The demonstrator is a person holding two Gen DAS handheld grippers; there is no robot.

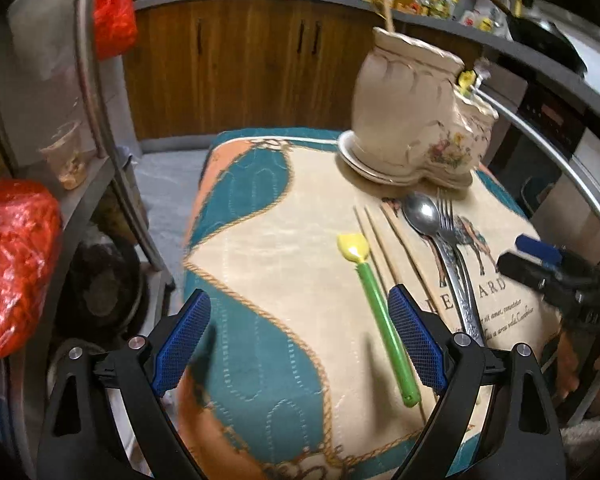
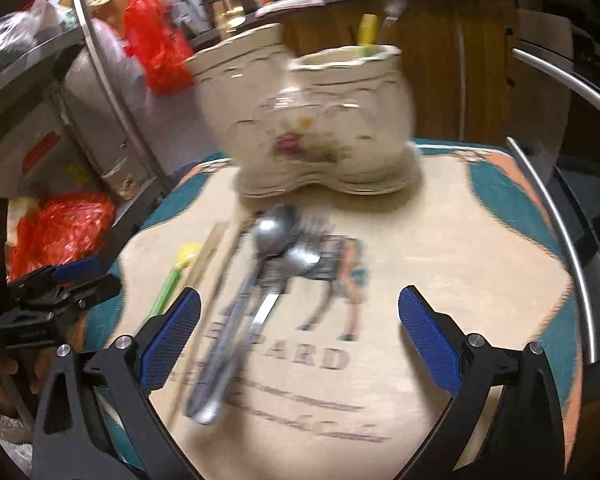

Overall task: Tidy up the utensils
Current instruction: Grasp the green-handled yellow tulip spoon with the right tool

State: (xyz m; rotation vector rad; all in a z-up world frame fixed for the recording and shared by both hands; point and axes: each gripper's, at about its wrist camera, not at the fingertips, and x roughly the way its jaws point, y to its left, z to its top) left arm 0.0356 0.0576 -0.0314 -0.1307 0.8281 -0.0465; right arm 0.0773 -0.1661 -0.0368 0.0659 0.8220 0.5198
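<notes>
You are hovering both grippers wide open and empty: left gripper (image 1: 300,344), right gripper (image 2: 300,340). The green-handled spatula (image 1: 384,328) is lying just inside your left gripper's right finger (metal cutlery beside it), so center over the handle before closing, then carry it to the ceramic holder (image 1: 412,120).

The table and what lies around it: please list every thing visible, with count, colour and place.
Quilted table cover: one, beige, teal and orange, over the table.
Double ceramic utensil holder: one, cream with flowers, far side; a yellow-tipped utensil stands inside.
Plastic spatula: one, yellow head, green handle, on the cover.
Wooden chopsticks: several, tan, beside the spatula.
Metal spoon: silver, near the holder.
Metal fork: silver, beside the spoon.
Plastic bags: red, on the shelf.
Left tool: black, blue pads, open.
Right tool: the same, open.
</notes>
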